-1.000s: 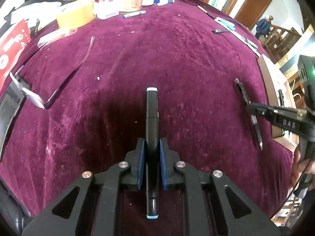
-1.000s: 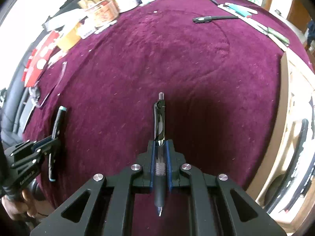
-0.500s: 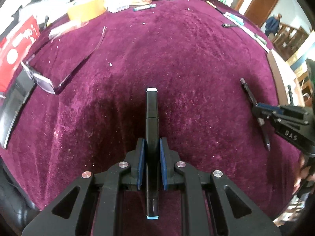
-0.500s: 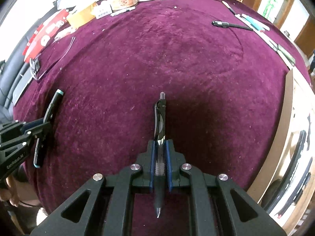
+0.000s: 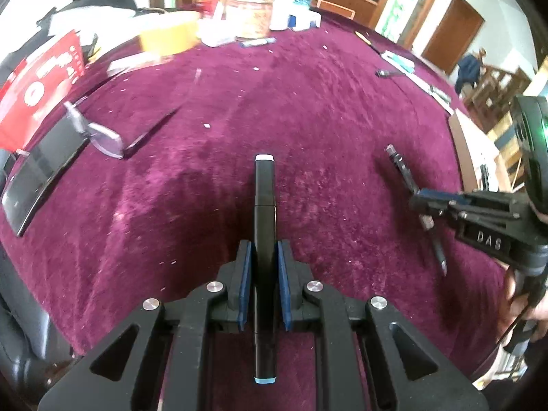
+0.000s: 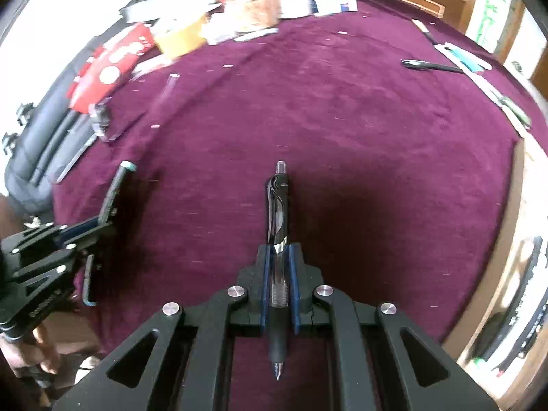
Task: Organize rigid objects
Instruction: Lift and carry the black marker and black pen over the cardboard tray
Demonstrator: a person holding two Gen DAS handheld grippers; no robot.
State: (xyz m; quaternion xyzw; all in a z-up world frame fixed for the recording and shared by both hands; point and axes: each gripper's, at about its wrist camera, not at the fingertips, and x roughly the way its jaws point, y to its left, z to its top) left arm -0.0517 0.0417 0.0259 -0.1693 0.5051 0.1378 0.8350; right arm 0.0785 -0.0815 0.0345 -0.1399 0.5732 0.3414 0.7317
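A: Claws first, what does each one hold?

B: Left claw [image 5: 263, 284] is clamped on a black marker [image 5: 264, 205] with pale blue caps, lower centre of its own view. The marker runs along the fingers, one end sticking out ahead and the other back toward the camera.

A: And the other?

B: Right claw [image 6: 281, 284] grips a black click pen [image 6: 278, 212], lower centre of its view, tip toward the camera and clicker pointing away. Each claw also shows in the other's view: the right one at the right edge, the left one at the lower left.

A: Where are they?

B: Both hang above the purple surface [image 5: 308, 109]; neither pen touches it.

A: Anything else lying about?

B: Glasses [image 5: 106, 140] at the left of the left view. Another pen [image 6: 431, 65] lies at the upper right of the right view. A tape roll [image 5: 167, 36] and a red box [image 5: 37, 82] sit along the upper left, blurred.
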